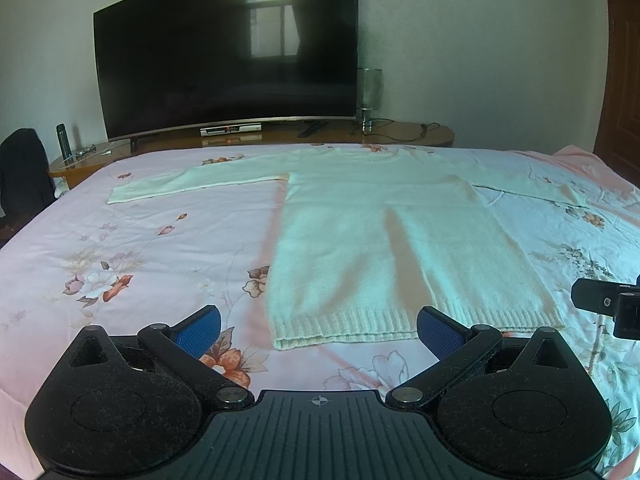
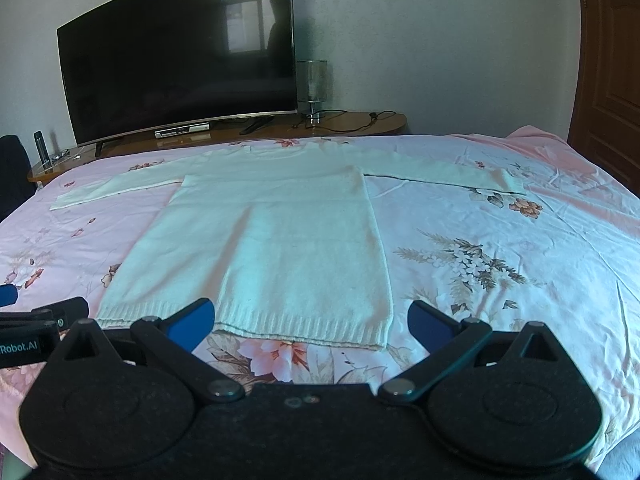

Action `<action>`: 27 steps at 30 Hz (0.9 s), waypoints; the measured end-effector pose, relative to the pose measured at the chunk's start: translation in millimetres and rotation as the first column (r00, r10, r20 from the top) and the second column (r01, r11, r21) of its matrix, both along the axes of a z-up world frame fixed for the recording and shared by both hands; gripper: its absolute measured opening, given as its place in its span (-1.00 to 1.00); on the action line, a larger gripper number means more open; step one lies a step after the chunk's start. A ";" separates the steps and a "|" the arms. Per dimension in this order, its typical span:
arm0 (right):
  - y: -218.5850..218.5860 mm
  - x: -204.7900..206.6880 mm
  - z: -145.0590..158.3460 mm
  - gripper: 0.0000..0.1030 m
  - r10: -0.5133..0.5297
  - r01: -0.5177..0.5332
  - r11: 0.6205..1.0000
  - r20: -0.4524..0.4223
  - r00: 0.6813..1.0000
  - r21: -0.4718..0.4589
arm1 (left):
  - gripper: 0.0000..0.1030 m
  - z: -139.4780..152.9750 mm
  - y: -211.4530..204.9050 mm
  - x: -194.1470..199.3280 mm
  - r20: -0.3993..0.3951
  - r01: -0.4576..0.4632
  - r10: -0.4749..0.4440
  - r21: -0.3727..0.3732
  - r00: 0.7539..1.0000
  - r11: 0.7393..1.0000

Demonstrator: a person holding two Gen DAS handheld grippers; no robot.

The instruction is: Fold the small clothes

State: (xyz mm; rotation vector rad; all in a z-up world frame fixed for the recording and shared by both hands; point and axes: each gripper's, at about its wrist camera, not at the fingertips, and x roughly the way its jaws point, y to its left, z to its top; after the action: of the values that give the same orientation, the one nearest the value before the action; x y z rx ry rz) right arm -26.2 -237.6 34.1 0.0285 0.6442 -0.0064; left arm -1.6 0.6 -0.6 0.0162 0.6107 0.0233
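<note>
Both grippers, left gripper (image 1: 319,328) and right gripper (image 2: 311,322), hover at the near bed edge, fingers spread wide and holding nothing. White knitted sweater (image 1: 384,240) lies flat on the floral bedsheet (image 1: 140,248), sleeves outstretched, ribbed hem nearest; television (image 1: 224,52) stands beyond on a table (image 1: 420,134).

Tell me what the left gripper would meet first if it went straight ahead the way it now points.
Most likely the ribbed hem of the white sweater, lying flat on the floral bedsheet just ahead of the open left gripper. Nothing else stands between them. How high the gripper sits is unclear, so it could pass above the hem.
</note>
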 end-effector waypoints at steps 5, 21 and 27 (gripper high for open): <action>0.8 0.1 -0.8 0.99 0.004 -0.004 1.000 0.001 1.000 -0.003 | 1.00 -0.9 0.8 0.1 -0.001 0.000 0.000 0.002 1.000 1.000; 1.7 -1.4 -0.5 0.99 0.000 0.000 1.000 0.000 1.000 -0.004 | 1.00 -0.8 0.9 0.0 0.005 0.009 -0.009 0.002 1.000 1.000; 2.5 -0.8 -0.6 0.99 0.004 -0.004 1.000 -0.003 1.000 -0.005 | 1.00 -0.3 0.2 0.4 0.002 0.008 -0.008 0.004 1.000 1.000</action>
State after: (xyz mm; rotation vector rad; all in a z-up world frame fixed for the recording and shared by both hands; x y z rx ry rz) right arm -27.1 -235.1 33.5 0.0225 0.6471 -0.0047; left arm -1.3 0.8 -0.9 0.0225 0.6082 0.0168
